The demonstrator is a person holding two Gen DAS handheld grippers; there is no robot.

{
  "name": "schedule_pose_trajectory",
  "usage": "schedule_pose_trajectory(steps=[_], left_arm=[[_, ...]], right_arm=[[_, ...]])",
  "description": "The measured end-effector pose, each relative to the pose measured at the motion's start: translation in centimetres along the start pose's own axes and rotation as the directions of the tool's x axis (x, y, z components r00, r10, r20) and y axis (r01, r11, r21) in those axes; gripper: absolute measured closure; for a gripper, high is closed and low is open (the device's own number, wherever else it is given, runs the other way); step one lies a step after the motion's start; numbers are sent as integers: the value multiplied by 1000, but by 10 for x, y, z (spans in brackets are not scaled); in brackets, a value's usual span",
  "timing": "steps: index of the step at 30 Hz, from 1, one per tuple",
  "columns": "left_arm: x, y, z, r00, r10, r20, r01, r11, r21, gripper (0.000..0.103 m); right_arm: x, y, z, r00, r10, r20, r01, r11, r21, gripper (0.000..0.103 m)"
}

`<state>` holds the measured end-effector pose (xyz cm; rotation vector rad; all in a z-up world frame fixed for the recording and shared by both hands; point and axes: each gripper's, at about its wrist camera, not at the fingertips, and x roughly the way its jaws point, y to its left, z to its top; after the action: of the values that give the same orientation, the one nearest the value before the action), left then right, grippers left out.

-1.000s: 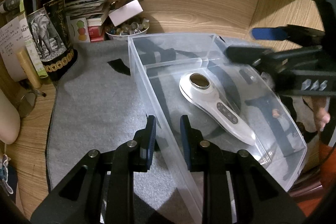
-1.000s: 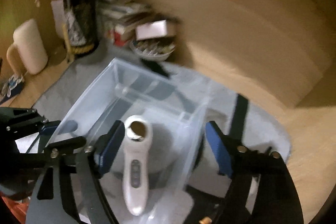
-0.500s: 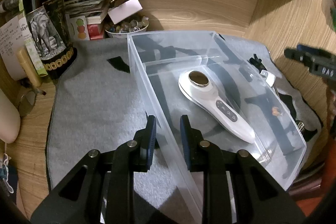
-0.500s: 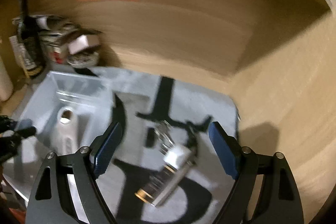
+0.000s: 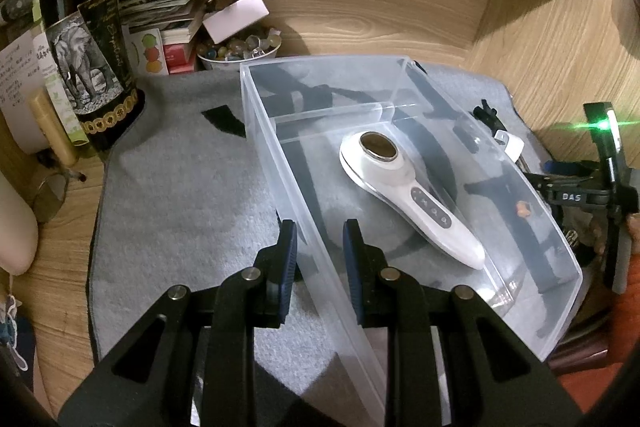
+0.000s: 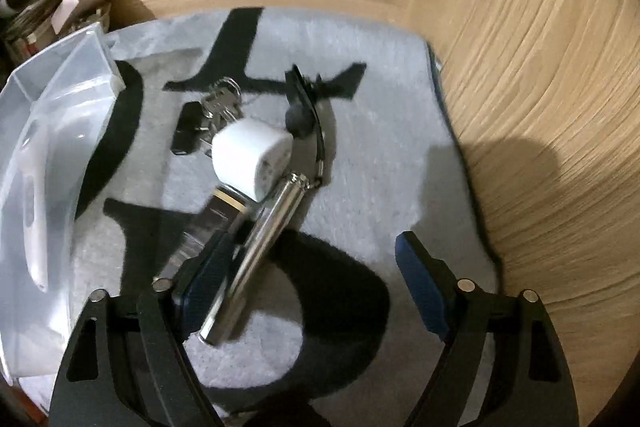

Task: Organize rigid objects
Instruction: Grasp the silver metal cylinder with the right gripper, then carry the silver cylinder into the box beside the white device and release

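in the left wrist view, at the bottom of the frame, the left tool (image 5: 318, 259) is staying clamped on the near wall of the clear plastic bin (image 5: 280, 163), one pad outside and one inside, just as it was a second ago. past it, in the centre, the white handheld massager (image 5: 400, 187) is lying flat on the bin floor, untouched since then.

in the right wrist view, the right tool (image 6: 316, 287) is no longer hanging over the bin and massager as it was a second ago; it is now sitting low over the grey letter-printed mat (image 6: 380, 131) beside the bin, and its jaws are closing from wide. the silver metal cylinder (image 6: 260, 247) is lying between the pads, hard against the left one and clear of the right, so it is not gripped yet. just beyond it in mid-frame, the white plug adapter (image 6: 252, 159), a bunch of keys (image 6: 220, 107) and a black clip (image 6: 304, 107) are waiting in a loose pile.

the shift suggests the massager is done and the cylinder is the next pick for the bin.
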<state>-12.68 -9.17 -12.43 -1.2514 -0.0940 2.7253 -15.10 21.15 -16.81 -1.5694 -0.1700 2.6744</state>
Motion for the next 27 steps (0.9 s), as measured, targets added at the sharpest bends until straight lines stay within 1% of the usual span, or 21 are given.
schedule_pose_trajectory(steps=[1, 4, 5, 6, 7, 8, 9, 17, 21, 24, 27], left_arm=[[0, 1, 1, 1000, 0, 1, 0, 1000, 3, 79], [0, 2, 1, 1000, 1, 1, -1, 1000, 4, 79], [0, 2, 1, 1000, 0, 0, 0, 1000, 2, 79], [0, 2, 0, 1000, -1, 0, 1, 1000, 1, 79], [0, 3, 0, 1000, -1, -1, 1, 1000, -1, 79], [0, 3, 1, 1000, -1, -2, 1, 1000, -2, 79], [0, 3, 0, 1000, -1, -3, 1, 1000, -2, 79], [0, 4, 1, 1000, 0, -4, 0, 1000, -1, 79], [0, 4, 1, 1000, 0, -2, 0, 1000, -4, 79], [-1, 3, 1, 1000, 0, -1, 0, 1000, -4, 79], [-1, 4, 1, 1000, 1, 1, -1, 1000, -5, 79]], right_arm=[[3, 0, 0, 1000, 14, -5, -14, 1000, -5, 40], [1, 0, 0, 998, 54, 13, -54, 999, -9, 52], [0, 2, 0, 998, 65, 16, -65, 998, -14, 63], [-1, 3, 0, 998, 66, 21, -66, 998, -18, 72], [-3, 3, 0, 998, 66, 26, -65, 998, -22, 78], [-4, 4, -1, 998, 56, 31, -56, 998, -25, 86], [-6, 4, -1, 998, 52, 38, -51, 998, -26, 89], [-33, 4, -3, 992, 50, 116, -48, 999, -13, 89], [-50, 9, 1, 985, 63, 158, -61, 998, -13, 89], [-64, 14, 9, 974, 75, 213, -72, 997, -24, 89], [-77, 21, 21, 957, 104, 272, -98, 994, -38, 89]])
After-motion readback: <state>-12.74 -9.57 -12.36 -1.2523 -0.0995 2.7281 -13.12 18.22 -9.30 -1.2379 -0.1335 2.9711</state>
